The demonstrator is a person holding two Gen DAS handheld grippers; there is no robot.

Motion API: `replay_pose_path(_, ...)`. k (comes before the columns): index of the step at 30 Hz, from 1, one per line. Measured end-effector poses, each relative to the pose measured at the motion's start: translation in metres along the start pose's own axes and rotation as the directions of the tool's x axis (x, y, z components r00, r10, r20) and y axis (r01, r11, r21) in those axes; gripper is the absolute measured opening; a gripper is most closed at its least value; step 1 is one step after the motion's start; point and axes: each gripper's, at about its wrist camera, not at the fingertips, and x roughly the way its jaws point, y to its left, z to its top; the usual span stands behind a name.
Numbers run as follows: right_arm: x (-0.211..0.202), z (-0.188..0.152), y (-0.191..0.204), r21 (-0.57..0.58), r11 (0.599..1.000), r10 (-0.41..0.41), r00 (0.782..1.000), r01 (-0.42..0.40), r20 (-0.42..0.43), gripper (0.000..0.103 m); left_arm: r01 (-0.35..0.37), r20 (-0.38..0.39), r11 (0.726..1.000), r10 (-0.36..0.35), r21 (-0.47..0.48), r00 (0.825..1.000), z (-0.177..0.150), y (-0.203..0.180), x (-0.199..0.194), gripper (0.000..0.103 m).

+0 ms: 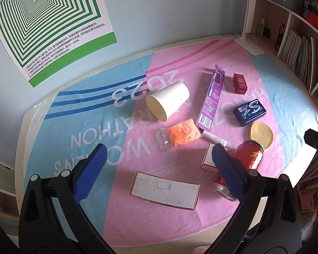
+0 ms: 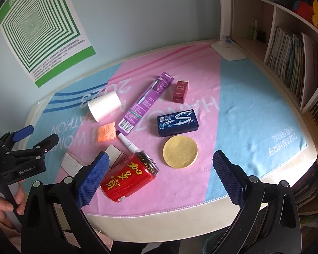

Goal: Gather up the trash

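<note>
Trash lies on a pink and blue towel [image 1: 95,114]: a tipped white paper cup [image 1: 167,100] [image 2: 105,108], an orange packet [image 1: 181,134] [image 2: 107,132], a purple toothbrush pack [image 1: 212,97] [image 2: 145,102], a dark red small box [image 1: 240,83] [image 2: 180,91], a navy gum box [image 1: 249,112] [image 2: 177,122], a yellow round pad [image 1: 261,135] [image 2: 180,152], a white tube [image 2: 129,144], a crushed red can [image 1: 249,156] [image 2: 128,180] and a flat flower-printed box [image 1: 165,190]. My left gripper [image 1: 159,171] is open above the flat box. My right gripper [image 2: 162,177] is open, the can by its left finger.
A white desk lamp base [image 1: 249,45] [image 2: 229,51] stands at the towel's far right. Bookshelves [image 2: 286,59] line the right side. A green striped poster [image 1: 46,21] hangs on the wall. A small pink-white box [image 1: 208,158] lies beside the can.
</note>
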Motion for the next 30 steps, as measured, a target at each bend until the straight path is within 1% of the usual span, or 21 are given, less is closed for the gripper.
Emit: replay_pose_path(30,0.0033,-0.002,0.0066,-0.011,1.0,0.001,1.0,-0.001,-0.012,0.097,0.0,-0.004,1.0,0.0,0.0,1.0,-0.0029,0.0017,-0.0005,0.097)
